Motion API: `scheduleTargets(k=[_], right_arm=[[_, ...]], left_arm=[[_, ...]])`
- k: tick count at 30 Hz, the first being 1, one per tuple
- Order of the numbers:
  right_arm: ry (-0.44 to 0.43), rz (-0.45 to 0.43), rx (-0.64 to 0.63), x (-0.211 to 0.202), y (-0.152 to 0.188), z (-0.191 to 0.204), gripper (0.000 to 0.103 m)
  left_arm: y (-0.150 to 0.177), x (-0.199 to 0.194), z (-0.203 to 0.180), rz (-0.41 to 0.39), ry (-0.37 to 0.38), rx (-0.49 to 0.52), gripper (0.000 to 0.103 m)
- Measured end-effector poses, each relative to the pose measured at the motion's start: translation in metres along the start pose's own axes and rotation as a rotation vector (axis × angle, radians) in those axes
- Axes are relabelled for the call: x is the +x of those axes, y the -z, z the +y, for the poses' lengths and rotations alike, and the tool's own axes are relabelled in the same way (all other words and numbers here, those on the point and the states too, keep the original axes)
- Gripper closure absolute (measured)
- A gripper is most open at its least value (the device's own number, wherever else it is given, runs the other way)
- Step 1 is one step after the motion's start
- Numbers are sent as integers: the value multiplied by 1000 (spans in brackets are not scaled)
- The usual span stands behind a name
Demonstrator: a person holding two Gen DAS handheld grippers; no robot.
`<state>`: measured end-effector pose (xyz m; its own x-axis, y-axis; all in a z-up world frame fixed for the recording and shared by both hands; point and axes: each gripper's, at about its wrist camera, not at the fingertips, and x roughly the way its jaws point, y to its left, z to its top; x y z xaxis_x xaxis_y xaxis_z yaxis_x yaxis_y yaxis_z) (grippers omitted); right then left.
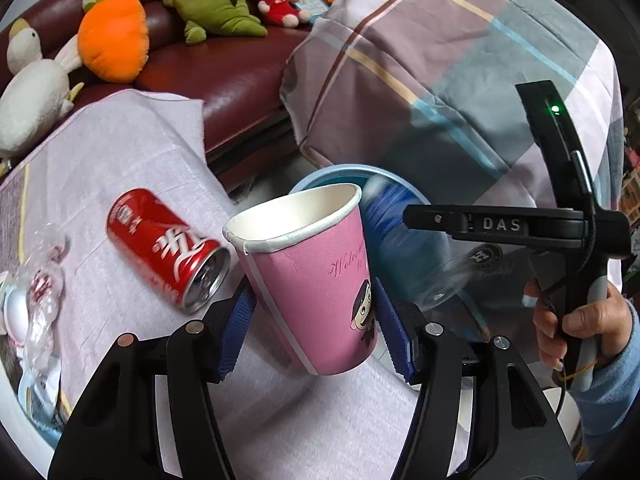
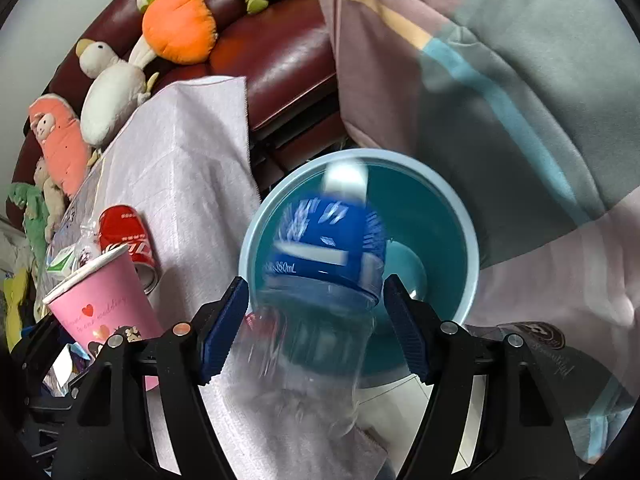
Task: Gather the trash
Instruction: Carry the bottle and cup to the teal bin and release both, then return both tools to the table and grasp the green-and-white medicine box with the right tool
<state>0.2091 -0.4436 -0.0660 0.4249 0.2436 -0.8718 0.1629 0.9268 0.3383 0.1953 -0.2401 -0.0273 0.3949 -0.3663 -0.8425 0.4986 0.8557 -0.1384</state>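
My left gripper [image 1: 316,320] is shut on a pink paper cup [image 1: 312,280], tilted with its white mouth facing up and away. My right gripper [image 2: 316,304] is shut on a clear plastic bottle [image 2: 324,240] with a blue label, blurred and pointing cap first over the light blue bin [image 2: 472,240]. The bottle [image 1: 400,240] also shows as a blur beside the cup, above the bin's rim [image 1: 332,172]. A red drink can [image 1: 164,248] lies on its side on the cloth-covered table [image 1: 120,152]. The right wrist view shows the cup [image 2: 100,292] and the can [image 2: 124,232] at the left.
Crumpled clear wrappers [image 1: 40,288] and a small carton [image 2: 62,260] lie at the table's left end. A dark red sofa [image 1: 240,80] with several plush toys stands behind. A plaid blanket [image 1: 440,60] hangs over the bin's far side. A hand [image 1: 580,320] grips the right tool's handle.
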Motion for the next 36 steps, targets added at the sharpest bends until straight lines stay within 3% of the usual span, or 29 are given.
scheduleTargets(k=[11, 16, 17, 18, 20, 26, 29, 36], right_arm=[[86, -73, 16, -32, -2, -21, 29], [122, -90, 19, -42, -3, -28, 26], [125, -91, 19, -43, -3, -28, 26], [125, -89, 20, -44, -4, -29, 26], [127, -89, 23, -44, -5, -30, 26], [145, -82, 22, -42, -6, -29, 26], [144, -75, 17, -42, -4, -25, 21], [127, -68, -8, -45, 3, -5, 20]], left_arm=[[-15, 34, -19, 37, 32, 46, 41], [-19, 50, -27, 53, 35, 58, 36], [-20, 52, -28, 56, 33, 60, 30], [-21, 54, -29, 61, 35, 59, 17], [-22, 56, -29, 57, 25, 52, 6], [-20, 51, -23, 59, 17, 21, 5], [-16, 42, -17, 50, 7, 0, 5], [7, 9, 7, 24, -32, -62, 4]])
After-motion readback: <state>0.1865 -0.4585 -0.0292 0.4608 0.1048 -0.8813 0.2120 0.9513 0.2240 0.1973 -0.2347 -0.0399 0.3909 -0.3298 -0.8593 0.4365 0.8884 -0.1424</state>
